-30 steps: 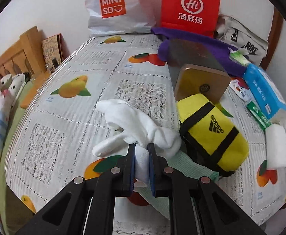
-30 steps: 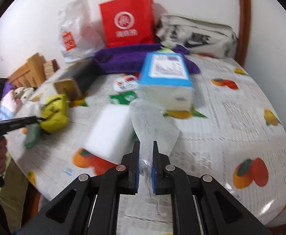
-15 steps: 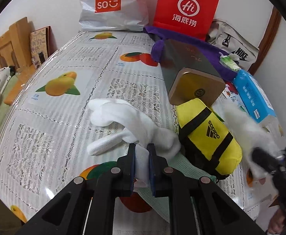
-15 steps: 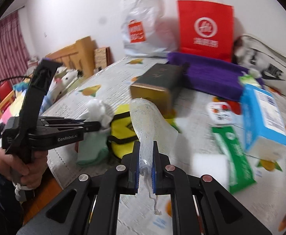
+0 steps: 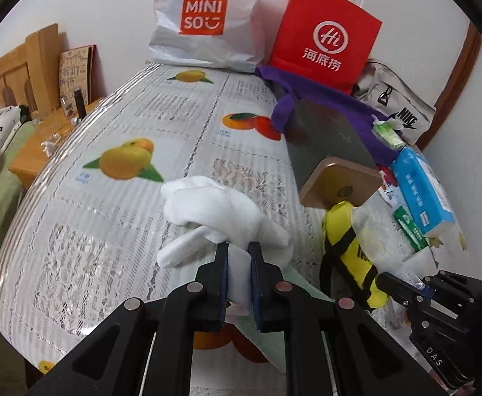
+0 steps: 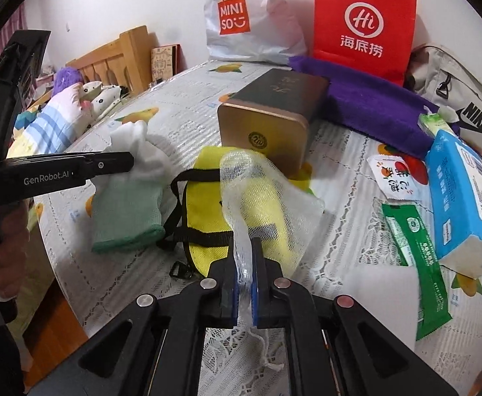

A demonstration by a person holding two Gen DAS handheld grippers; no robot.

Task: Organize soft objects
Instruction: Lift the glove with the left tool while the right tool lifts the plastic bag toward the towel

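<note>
On the fruit-print table (image 6: 356, 178), the yellow bag (image 6: 208, 217) lay just in front of the gold tin (image 6: 264, 138). The left gripper (image 5: 239, 277) was clamped on a white glove (image 5: 214, 211), whose limp fingers drooped ahead of it. The right gripper (image 6: 243, 283) pinched a mesh pouch (image 6: 257, 194) above the bag; it looked light and floppy, best held at its gathered edge.

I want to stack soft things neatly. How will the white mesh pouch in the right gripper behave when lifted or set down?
The mesh pouch, pinched in the right gripper, is see-through netting, so probably very light. It bends sideways above the jaws, so it looks floppy and would likely collapse flat. Its drawstring dangles loose and might snag.
</note>
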